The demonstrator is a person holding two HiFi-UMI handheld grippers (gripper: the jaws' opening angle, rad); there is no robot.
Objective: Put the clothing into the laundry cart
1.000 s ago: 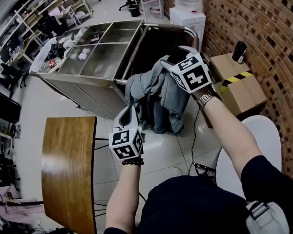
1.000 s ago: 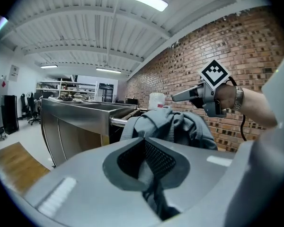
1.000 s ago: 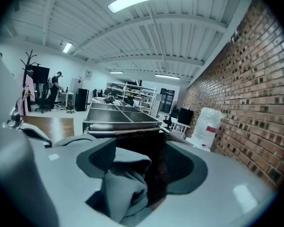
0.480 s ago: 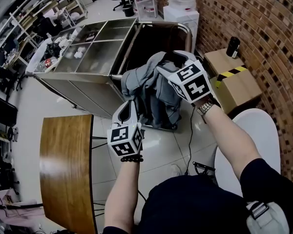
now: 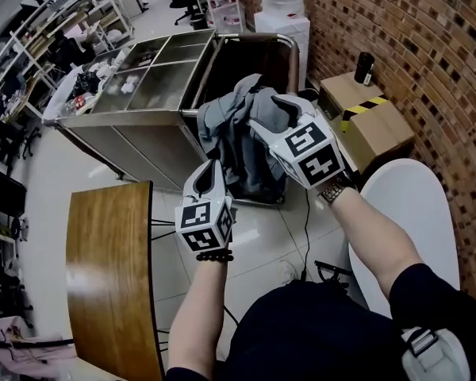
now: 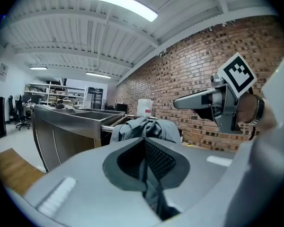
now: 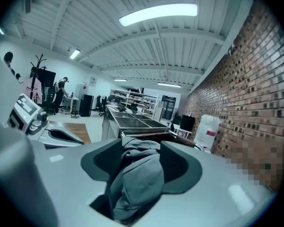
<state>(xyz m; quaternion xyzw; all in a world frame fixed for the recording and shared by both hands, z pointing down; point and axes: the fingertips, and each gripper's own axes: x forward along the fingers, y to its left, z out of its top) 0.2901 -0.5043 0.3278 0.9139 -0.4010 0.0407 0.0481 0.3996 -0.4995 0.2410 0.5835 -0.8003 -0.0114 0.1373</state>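
A grey garment (image 5: 238, 125) hangs bunched between my two grippers, over the near rim of the laundry cart's dark bag (image 5: 258, 58). My left gripper (image 5: 209, 182) is low and to the left, shut on a thin fold of the garment (image 6: 143, 128). My right gripper (image 5: 271, 116) is higher. Its jaws are closing on a thick wad of the grey cloth (image 7: 138, 174), which fills the gap between them. In the left gripper view the right gripper (image 6: 182, 103) points left above the garment. The garment's lower part drapes down the front of the bag.
The cart's steel compartment top (image 5: 155, 86) lies left of the bag. A wooden table (image 5: 107, 276) is at the near left. A cardboard box (image 5: 373, 129) and a white round seat (image 5: 408, 213) are on the right by the brick wall. A water dispenser (image 5: 282, 18) stands behind the cart.
Both grippers have carried the garment closer to the cart's bag, and it is bunched higher now. Neither gripper has let go of the cloth.
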